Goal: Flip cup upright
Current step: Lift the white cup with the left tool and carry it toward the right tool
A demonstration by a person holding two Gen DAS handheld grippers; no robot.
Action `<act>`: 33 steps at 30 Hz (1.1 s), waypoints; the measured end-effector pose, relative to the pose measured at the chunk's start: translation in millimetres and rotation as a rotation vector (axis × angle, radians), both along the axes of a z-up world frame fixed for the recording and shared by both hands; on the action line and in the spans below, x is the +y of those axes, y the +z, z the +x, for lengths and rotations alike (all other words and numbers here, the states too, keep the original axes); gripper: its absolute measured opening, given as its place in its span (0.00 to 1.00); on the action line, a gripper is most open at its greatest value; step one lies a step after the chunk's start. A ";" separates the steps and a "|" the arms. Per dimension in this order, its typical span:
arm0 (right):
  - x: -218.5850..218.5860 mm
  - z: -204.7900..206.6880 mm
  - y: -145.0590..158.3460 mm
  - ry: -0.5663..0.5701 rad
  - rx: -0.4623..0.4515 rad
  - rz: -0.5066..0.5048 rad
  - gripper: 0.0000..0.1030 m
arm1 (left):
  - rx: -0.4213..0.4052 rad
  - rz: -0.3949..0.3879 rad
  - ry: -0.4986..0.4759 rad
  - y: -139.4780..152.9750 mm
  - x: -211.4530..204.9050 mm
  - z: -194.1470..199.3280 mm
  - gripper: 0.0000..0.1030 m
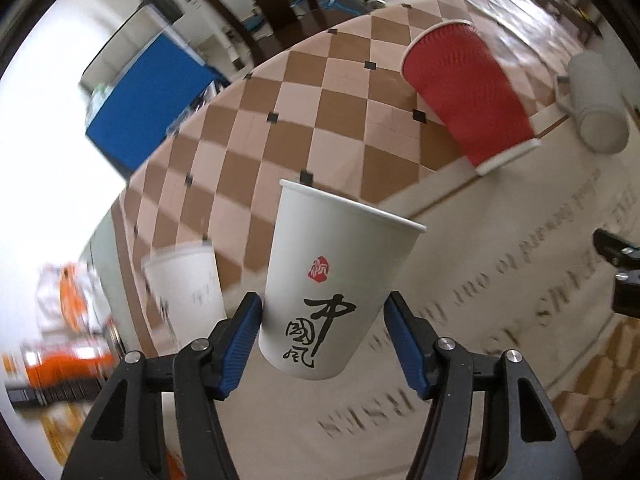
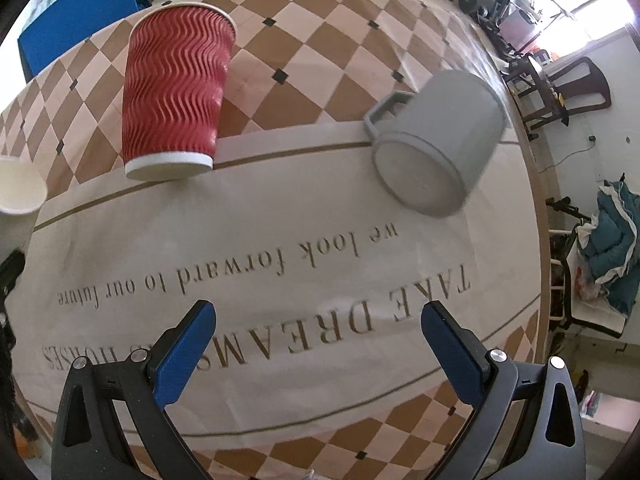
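My left gripper (image 1: 322, 320) is shut on a white paper cup (image 1: 336, 276) with black calligraphy and a red seal. The cup is held above the table, rim up and tilted. Its rim also shows at the left edge of the right wrist view (image 2: 20, 188). My right gripper (image 2: 318, 320) is open and empty over the cream cloth (image 2: 280, 280). A red ripple cup (image 2: 176, 92) stands mouth down, also in the left wrist view (image 1: 468, 92). A grey mug (image 2: 436, 144) lies on its side, handle to the left.
A second white paper cup (image 1: 188, 284) stands at the left, blurred. The round table (image 2: 304, 76) has a brown and pink checked top under the printed cloth. Chairs, a blue box (image 1: 148, 96) and floor clutter surround the table.
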State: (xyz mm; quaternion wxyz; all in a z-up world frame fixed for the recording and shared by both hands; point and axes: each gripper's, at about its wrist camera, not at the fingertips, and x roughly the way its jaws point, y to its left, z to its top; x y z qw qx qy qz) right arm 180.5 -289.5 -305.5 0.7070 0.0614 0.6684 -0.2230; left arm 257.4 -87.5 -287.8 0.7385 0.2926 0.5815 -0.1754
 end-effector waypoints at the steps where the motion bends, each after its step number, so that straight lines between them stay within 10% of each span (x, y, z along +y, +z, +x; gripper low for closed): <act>1: -2.2 -6.2 2.6 0.000 -0.002 0.004 1.00 | 0.012 -0.007 0.035 3.9 2.2 -8.3 0.59; 14: -50.5 -80.2 9.0 -0.035 -0.018 0.055 1.00 | 0.332 -0.247 0.569 -11.0 20.5 -111.1 0.59; 33: -87.1 -119.8 -28.3 -0.004 0.025 0.067 1.00 | 0.456 -0.406 0.864 -56.7 11.7 -147.8 0.60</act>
